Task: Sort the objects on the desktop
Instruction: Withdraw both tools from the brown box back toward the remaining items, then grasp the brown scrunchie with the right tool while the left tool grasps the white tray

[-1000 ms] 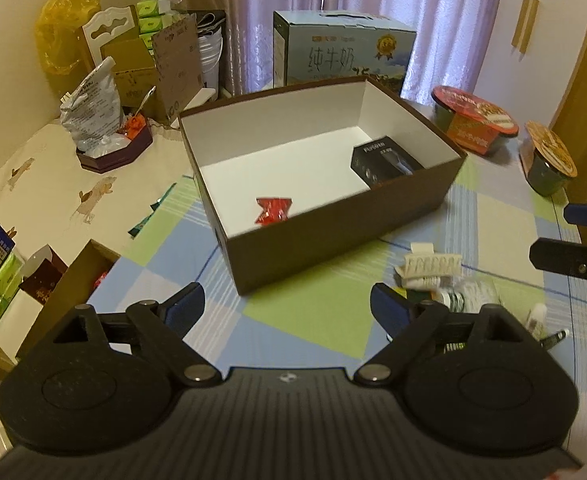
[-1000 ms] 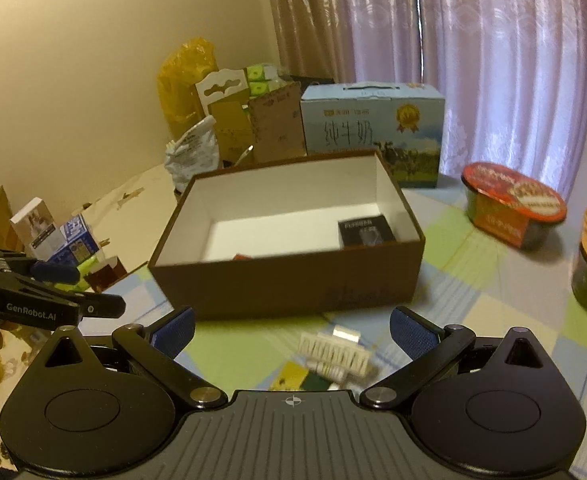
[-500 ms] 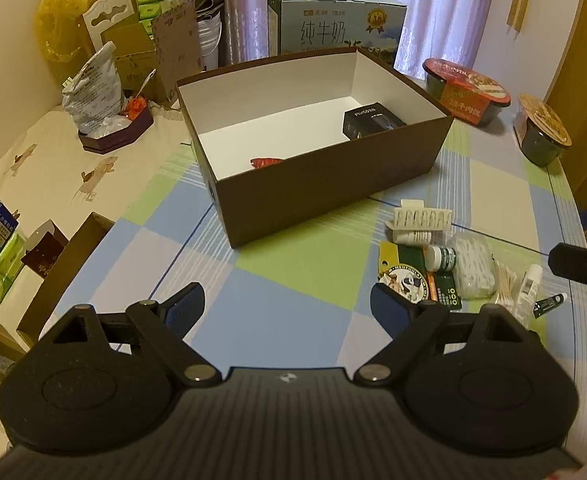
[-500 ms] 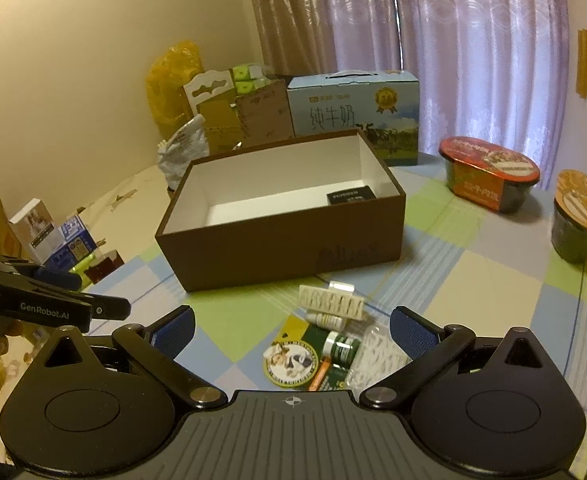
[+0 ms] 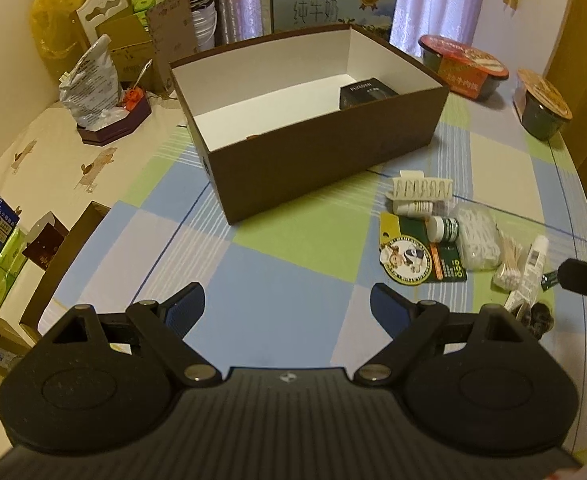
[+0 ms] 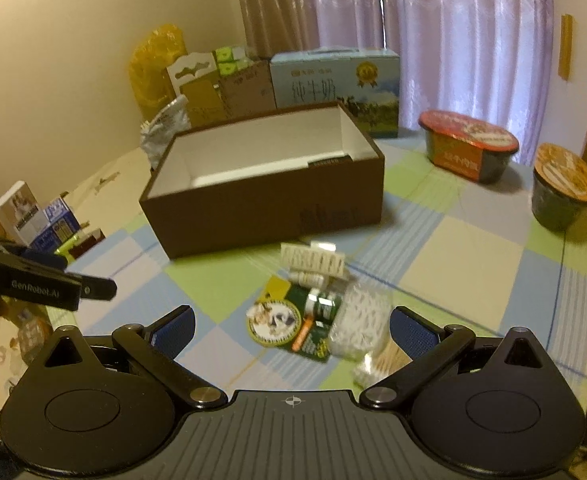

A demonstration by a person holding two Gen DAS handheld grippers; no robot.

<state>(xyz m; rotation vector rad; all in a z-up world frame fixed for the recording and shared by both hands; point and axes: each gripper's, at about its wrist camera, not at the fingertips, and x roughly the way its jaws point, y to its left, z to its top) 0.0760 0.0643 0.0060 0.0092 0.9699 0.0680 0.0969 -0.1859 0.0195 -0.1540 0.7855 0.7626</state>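
The left gripper (image 5: pixel 287 304) is held over bare tabletop (image 5: pixel 277 284) with its jaws spread and nothing between them; the right gripper (image 6: pixel 291 326) is likewise released and empty, poised above the loose items. The brown box (image 5: pixel 317 148) stands open toward the far side, with a black carton (image 5: pixel 367 94) already inside at its right end. The items to be sorted lie in a tight cluster just in front of the box's right corner: a white ribbed clip (image 6: pixel 313 260), a green card (image 6: pixel 293 326), a small green-capped bottle (image 6: pixel 323 304), a clear bag of white pieces (image 6: pixel 363 326) and cotton swabs (image 5: pixel 507 258) (several overlap or touch). Risk is judged to lie in that crowding: two items may be caught at one closure, or a neighbour pushed aside. The flat card may be missed by the jaws, and the bottle may be set rolling if nudged.
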